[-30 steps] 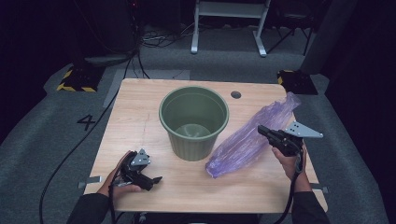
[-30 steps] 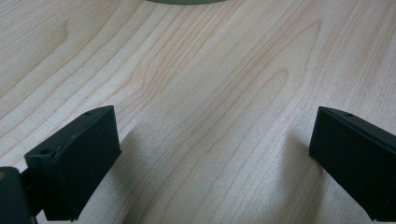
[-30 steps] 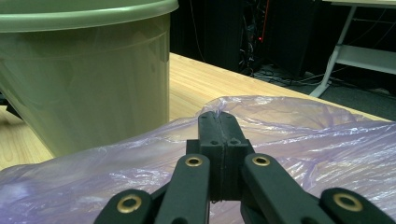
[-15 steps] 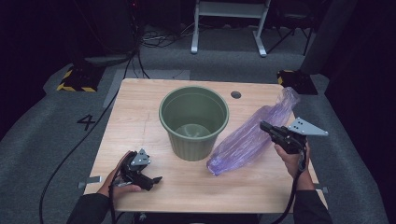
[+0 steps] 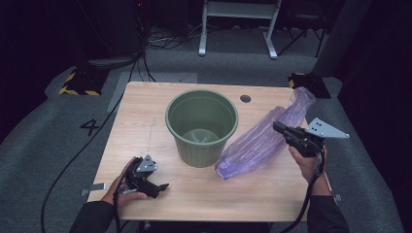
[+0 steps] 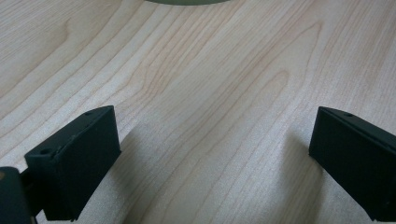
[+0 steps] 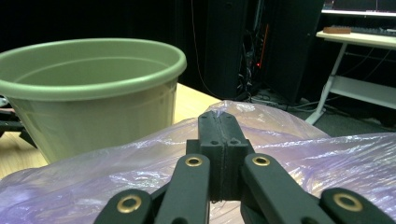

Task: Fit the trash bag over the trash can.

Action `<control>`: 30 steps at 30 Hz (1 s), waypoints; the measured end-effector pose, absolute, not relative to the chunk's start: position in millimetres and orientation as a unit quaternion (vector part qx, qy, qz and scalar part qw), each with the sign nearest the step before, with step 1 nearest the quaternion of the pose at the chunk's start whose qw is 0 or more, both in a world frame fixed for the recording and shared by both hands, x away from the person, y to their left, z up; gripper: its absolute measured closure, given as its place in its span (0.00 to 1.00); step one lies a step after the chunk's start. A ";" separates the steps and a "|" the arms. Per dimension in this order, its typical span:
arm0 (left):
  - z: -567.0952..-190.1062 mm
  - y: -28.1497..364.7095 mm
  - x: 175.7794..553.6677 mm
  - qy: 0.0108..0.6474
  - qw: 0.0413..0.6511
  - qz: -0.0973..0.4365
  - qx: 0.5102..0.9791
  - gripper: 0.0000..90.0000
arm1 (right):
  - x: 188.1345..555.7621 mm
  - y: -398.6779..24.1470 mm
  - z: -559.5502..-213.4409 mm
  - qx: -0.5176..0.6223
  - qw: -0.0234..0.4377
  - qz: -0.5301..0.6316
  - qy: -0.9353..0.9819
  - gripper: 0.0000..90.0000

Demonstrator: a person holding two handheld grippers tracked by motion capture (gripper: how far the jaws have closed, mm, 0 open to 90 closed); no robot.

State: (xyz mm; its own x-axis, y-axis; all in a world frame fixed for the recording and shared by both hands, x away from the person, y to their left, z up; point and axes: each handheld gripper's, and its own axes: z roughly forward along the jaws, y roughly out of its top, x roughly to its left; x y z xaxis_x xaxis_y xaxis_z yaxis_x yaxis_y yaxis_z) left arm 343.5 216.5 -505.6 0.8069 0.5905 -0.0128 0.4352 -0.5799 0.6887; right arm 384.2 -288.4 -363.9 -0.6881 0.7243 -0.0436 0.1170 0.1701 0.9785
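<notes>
Right gripper (image 5: 278, 127): black fingers (image 7: 219, 135) pressed flat together, pinching a fold of the crumpled translucent purple plastic bag (image 5: 265, 141). In the right gripper view the film bunches around the closed tips. Held in the person's right hand (image 5: 305, 160), at the right edge of the desk.

Purple plastic bag: long and slack, lying diagonally on the pale wood-grain desk (image 5: 141, 126), from just beside the bin's base out to the far right corner, where its upper end hangs over the edge.

Left gripper (image 5: 163, 186): fingers (image 6: 74, 163) spread wide over bare wood, nothing between them. It rests low at the near left of the desk in the left hand (image 5: 124, 187).

Round olive-green plastic bin (image 5: 201, 127): upright at the centre of the desk, open-topped, between the two grippers, touching or nearly touching the bag.
</notes>
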 end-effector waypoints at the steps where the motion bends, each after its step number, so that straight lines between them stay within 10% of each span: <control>1: -505.6 216.4 343.5 0.291 0.354 0.109 0.882 0.02 | 383.7 -288.6 -362.1 0.292 0.265 0.575 0.717 1.00; 30: -505.6 216.1 343.9 0.292 0.354 0.109 0.882 0.02 | 372.1 -284.6 -297.4 0.231 0.289 0.603 0.706 1.00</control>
